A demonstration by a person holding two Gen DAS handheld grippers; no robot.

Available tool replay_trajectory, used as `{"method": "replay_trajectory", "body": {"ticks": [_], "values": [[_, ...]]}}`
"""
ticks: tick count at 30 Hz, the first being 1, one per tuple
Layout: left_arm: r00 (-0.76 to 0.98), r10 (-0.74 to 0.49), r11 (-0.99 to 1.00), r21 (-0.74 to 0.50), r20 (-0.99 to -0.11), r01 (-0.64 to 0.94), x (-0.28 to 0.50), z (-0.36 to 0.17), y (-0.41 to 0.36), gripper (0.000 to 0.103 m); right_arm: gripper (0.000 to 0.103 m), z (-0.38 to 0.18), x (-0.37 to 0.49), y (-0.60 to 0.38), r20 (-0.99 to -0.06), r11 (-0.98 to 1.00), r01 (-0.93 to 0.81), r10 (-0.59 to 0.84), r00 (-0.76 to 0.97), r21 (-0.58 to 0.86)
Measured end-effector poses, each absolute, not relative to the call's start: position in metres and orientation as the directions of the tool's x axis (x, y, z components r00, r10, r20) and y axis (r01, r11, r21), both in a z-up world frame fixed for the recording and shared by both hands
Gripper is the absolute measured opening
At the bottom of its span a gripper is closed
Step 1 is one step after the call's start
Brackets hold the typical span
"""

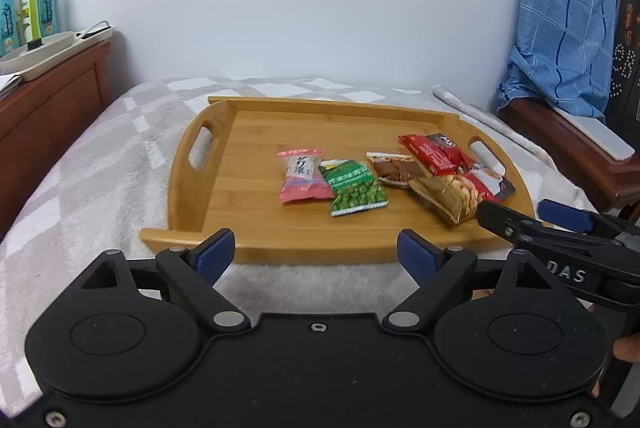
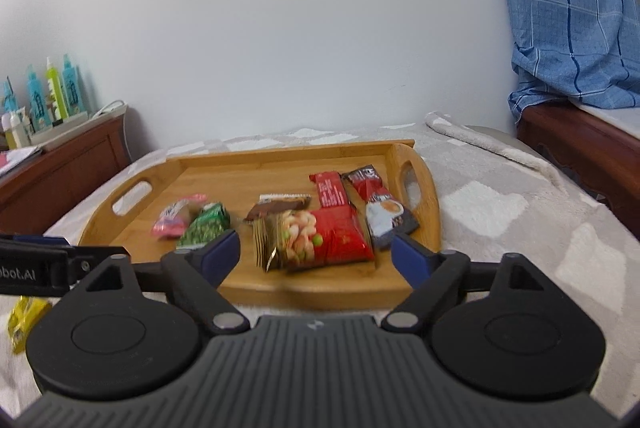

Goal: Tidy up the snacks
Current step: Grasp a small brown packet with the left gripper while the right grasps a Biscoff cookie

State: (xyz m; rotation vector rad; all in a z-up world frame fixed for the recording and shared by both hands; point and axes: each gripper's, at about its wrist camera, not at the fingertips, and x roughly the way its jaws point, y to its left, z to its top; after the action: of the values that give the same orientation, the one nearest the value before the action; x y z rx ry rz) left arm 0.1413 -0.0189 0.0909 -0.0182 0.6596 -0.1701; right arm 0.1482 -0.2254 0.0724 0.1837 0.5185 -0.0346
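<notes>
Yellow packet (image 2: pixel 25 316) on bed (image 2: pixel 520 212) beside left hand-held gripper (image 1: pixel 314 254); bamboo tray (image 1: pixel 248 132) ahead holds six snack packets; left and right hand-held gripper (image 2: pixel 316 256) spread, empty.

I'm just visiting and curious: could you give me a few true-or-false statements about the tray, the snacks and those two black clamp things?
1. The snack packets lie on a wooden tray. True.
2. The left gripper is clamped on the green packet. False: its jaws stand open and empty, short of the tray.
3. The pink packet lies left of the green one in the left wrist view. True.
4. The right gripper holds a red packet. False: its jaws are open with nothing between the pads.
5. A yellow packet lies off the tray, on the blanket. True.
</notes>
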Motion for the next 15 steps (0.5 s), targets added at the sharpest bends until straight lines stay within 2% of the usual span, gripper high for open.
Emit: {"method": "replay_trajectory", "body": {"ticks": [3, 15], "values": [[0.779, -0.157, 0.987, -0.061, -0.607, 0.151, 0.132, 0.090, -0.012, 0.090, 0.103, 0.072, 0.136, -0.225, -0.499, 0.985, 0.075, 0.012, 0.867, 0.154], [0.789, -0.111, 0.993, -0.044, -0.605, 0.106, 0.109, 0.089, 0.019, 0.093, 0.103, 0.068, 0.107, -0.236, -0.549, 0.980, 0.110, -0.003, 0.836, 0.163]]}}
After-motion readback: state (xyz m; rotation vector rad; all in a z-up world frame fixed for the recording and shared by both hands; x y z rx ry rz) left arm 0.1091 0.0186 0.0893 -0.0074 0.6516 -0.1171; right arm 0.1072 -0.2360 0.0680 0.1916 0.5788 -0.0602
